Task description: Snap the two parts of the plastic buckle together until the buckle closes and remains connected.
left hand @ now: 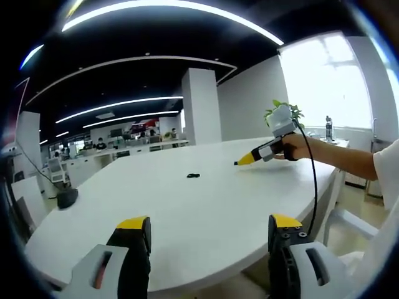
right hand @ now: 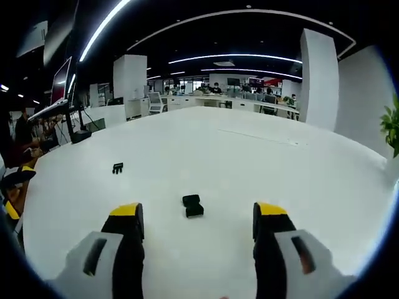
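On white table (right hand: pixel 262 162), buckle socket (right hand: pixel 192 205), pronged part (right hand: pixel 118 167) apart

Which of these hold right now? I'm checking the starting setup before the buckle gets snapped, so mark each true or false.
1. The two buckle parts, the larger buckle part and the smaller buckle part, lie apart on the white table. True.
2. The right gripper is shut on a buckle part. False: it is open and empty, and the larger part lies on the table between its jaws.
3. The left gripper is open. True.
4. The buckle is already closed. False: the parts are unjoined.
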A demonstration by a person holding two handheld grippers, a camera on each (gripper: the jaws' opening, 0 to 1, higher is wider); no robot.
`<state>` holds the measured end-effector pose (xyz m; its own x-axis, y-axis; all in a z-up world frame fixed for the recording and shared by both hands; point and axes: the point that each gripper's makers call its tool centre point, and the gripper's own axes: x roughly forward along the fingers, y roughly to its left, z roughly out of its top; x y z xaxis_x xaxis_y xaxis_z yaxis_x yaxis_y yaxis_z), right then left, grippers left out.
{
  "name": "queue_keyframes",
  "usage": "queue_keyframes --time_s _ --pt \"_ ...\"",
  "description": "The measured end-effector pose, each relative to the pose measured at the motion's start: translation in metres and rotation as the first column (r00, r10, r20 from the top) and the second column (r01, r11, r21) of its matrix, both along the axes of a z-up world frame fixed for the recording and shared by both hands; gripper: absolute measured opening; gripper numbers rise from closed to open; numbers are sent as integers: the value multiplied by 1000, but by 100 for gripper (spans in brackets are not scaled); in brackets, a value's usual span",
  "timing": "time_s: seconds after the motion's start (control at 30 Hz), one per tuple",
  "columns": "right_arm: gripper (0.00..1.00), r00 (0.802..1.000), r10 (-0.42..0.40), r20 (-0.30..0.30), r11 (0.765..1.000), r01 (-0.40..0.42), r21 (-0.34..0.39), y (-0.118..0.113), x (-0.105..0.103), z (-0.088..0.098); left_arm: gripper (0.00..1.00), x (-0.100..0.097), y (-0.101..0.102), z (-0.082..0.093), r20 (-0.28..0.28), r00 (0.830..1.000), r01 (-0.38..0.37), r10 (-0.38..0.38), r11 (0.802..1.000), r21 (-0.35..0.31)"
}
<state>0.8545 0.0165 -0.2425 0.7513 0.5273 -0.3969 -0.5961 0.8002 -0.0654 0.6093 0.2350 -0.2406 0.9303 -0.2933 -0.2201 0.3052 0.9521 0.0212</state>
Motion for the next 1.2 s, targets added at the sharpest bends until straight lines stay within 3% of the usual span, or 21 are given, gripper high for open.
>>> queue_keyframes --time_s 0.17,0.5,1.2 --pt "62 1000 5 1 1000 -5 -6 0 3 -2 78 0 1 -1 -1 1000 -5 5 1000 7" --pt "56 999 37 -19 999 -37 -11 5 2 -6 78 0 4 0 0 1000 -12 12 1000 5" --pt "31 999 38 -27 999 -38 -2 7 4 -10 78 0 7 0 4 1000 -24 24 1000 5"
